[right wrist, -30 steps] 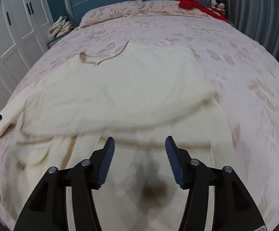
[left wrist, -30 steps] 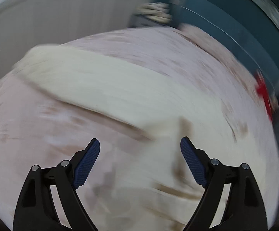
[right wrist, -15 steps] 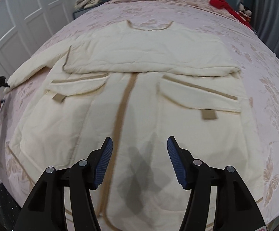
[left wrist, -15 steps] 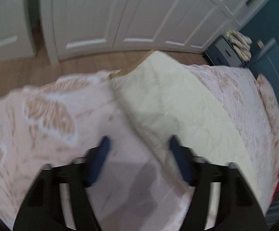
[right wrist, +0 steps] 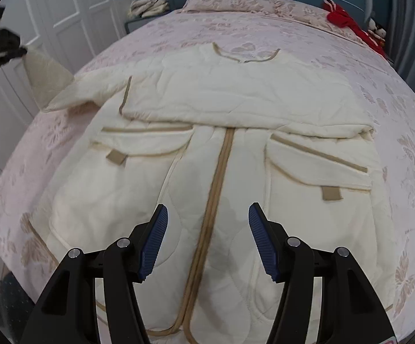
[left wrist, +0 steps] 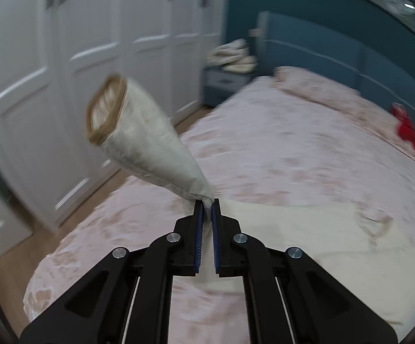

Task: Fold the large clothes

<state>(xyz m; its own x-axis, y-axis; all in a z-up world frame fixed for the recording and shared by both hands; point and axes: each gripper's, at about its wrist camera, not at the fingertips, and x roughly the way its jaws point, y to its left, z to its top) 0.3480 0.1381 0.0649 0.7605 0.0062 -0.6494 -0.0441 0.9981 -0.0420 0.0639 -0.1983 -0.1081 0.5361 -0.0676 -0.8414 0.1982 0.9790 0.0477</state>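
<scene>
A cream quilted jacket [right wrist: 236, 109] with tan trim lies spread on the bed, front up, zip line running toward me. My left gripper [left wrist: 206, 202] is shut on its left sleeve [left wrist: 147, 140], which is lifted off the bed with the tan cuff [left wrist: 104, 109] sticking up. In the right wrist view the same sleeve [right wrist: 46, 80] rises at the far left, held by the left gripper [right wrist: 21, 52] in a hand. My right gripper [right wrist: 207, 215] hovers open over the jacket's lower front, nothing between its fingers.
The bed [right wrist: 408, 143] has a pink floral cover. White wardrobe doors [left wrist: 35, 86] stand along its left side. A bedside table with folded cloths [right wrist: 147, 3] sits by the teal headboard [left wrist: 336, 54]. Red cloth [right wrist: 348, 25] lies near the pillows.
The left gripper has shut on the sleeve and lifted it off the bed. The right gripper shifted to hang over the jacket's lower front and stayed open.
</scene>
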